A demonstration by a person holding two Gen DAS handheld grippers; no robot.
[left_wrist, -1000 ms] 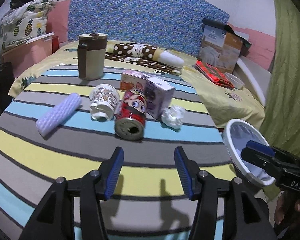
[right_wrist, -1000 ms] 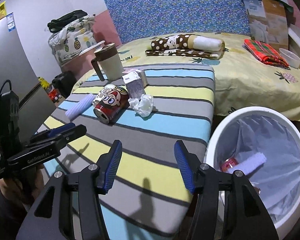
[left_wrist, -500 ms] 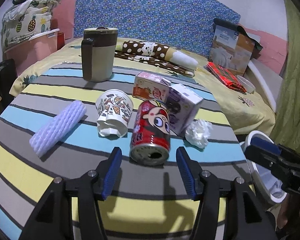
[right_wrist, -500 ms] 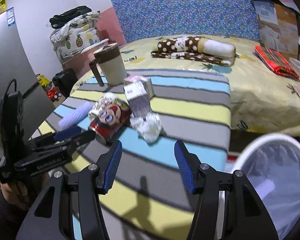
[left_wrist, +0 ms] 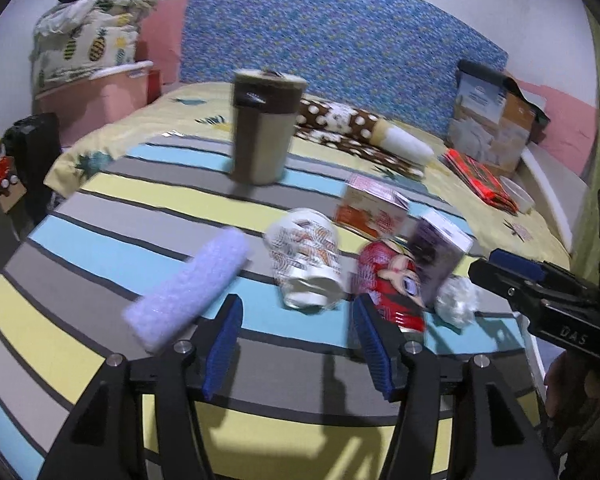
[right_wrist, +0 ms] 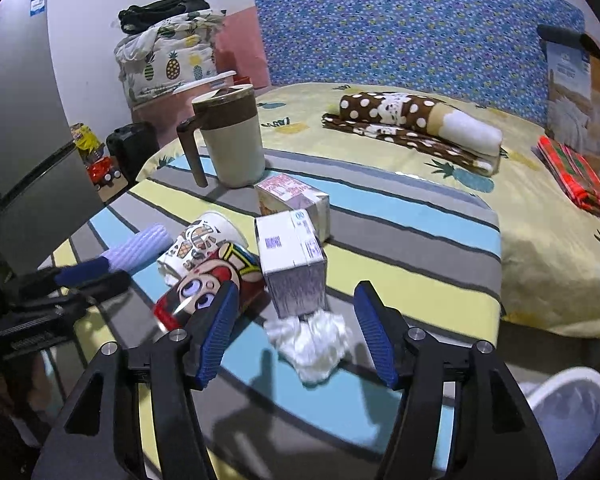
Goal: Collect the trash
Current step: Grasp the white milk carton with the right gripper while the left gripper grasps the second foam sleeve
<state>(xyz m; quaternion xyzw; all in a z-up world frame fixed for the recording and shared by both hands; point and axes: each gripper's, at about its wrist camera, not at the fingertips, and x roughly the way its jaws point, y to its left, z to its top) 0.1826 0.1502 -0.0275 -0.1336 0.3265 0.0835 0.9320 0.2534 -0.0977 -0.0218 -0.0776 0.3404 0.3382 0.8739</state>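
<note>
Reaching for trash beside the red can (right_wrist: 208, 292): right gripper (right_wrist: 292, 334), jaws just widening, frames the crumpled tissue (right_wrist: 308, 340); left gripper (left_wrist: 298, 340) hangs open, empty, needing a closing pinch next.

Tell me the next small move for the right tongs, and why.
Probably ease the right tongs forward and down, then close on the crumpled white tissue. It lies on the striped cloth between the open jaws, untouched, and the jaws have just been opening. The white bin is just to the right.

home bedroom: bed (right_wrist: 540, 240), floral headboard (right_wrist: 400, 32), folded bedding (right_wrist: 168, 64)
</note>
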